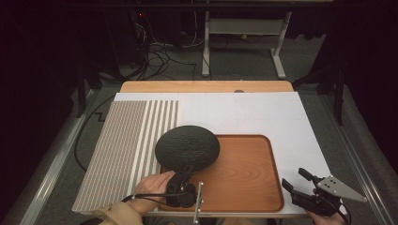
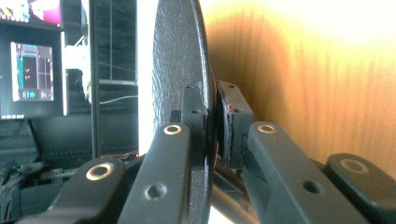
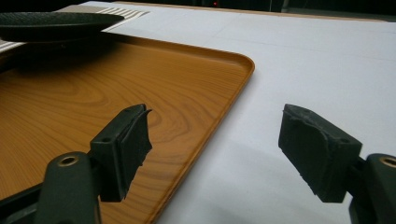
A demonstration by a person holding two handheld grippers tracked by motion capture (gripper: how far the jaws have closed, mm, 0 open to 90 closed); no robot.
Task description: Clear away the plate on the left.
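A round black textured plate hangs over the left part of a wooden tray, overlapping its left rim. My left gripper is shut on the plate's near rim, and a hand holds it from below. In the left gripper view the plate stands edge-on between the pads of that gripper, with the tray's wood behind. My right gripper rests open on the white sheet just right of the tray. The right gripper view shows it with nothing between its pads, the tray's corner and the plate beyond.
A grey and white striped mat covers the table's left side and a white sheet the rest. The table's wooden far edge faces a floor with cables and a desk frame. A lit monitor stands behind.
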